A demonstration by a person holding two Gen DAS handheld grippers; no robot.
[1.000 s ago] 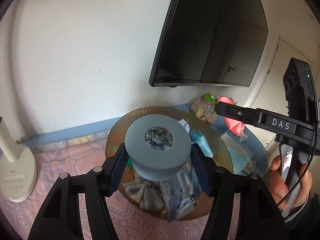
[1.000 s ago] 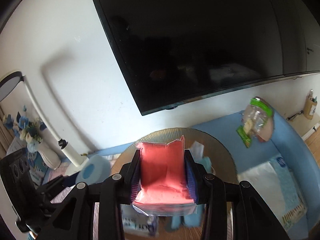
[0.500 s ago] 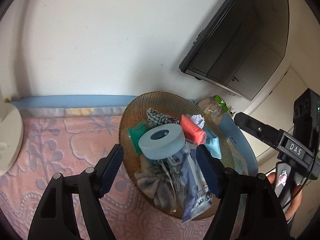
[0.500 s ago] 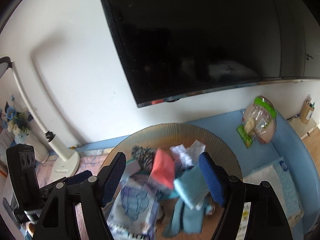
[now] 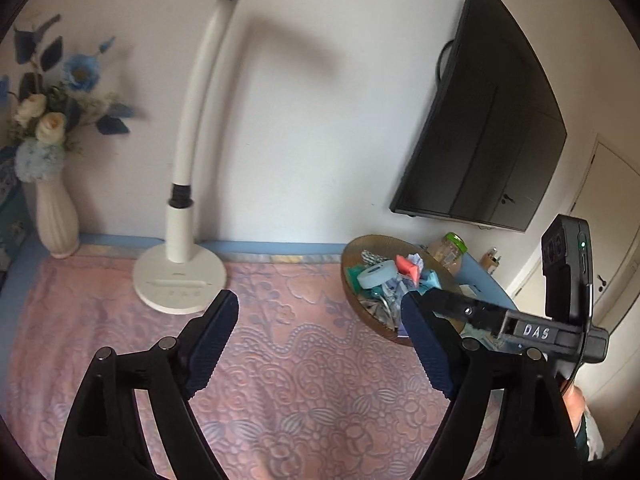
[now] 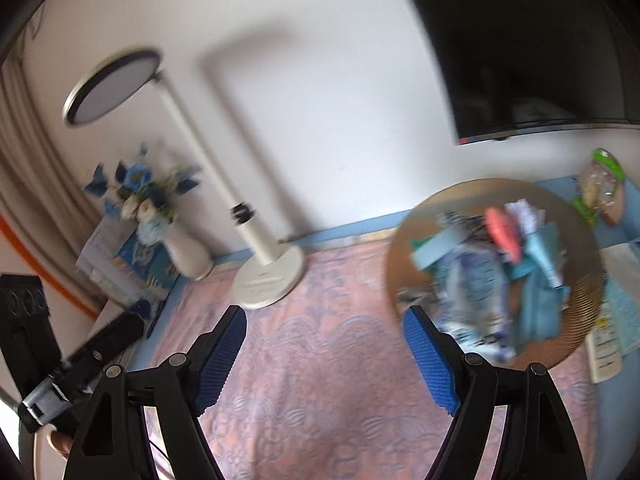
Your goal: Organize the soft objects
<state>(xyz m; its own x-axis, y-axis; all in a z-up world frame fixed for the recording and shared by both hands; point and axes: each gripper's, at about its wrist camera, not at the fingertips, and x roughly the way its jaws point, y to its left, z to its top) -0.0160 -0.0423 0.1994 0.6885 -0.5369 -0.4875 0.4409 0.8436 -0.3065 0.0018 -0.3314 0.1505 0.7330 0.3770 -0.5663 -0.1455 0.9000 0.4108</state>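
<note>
left tongs opening, empty | right tongs opening, empty | soft things in basket ahead to the right | tape roll light, squashy: pinch outer sides

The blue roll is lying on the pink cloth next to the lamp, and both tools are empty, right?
Not quite. The blue roll is in the basket with the other soft things, not on the pink cloth; the left wrist view shows it. The lamp stands on the cloth by itself. Both the left tool and the right tool are empty, jaws opening.
</note>
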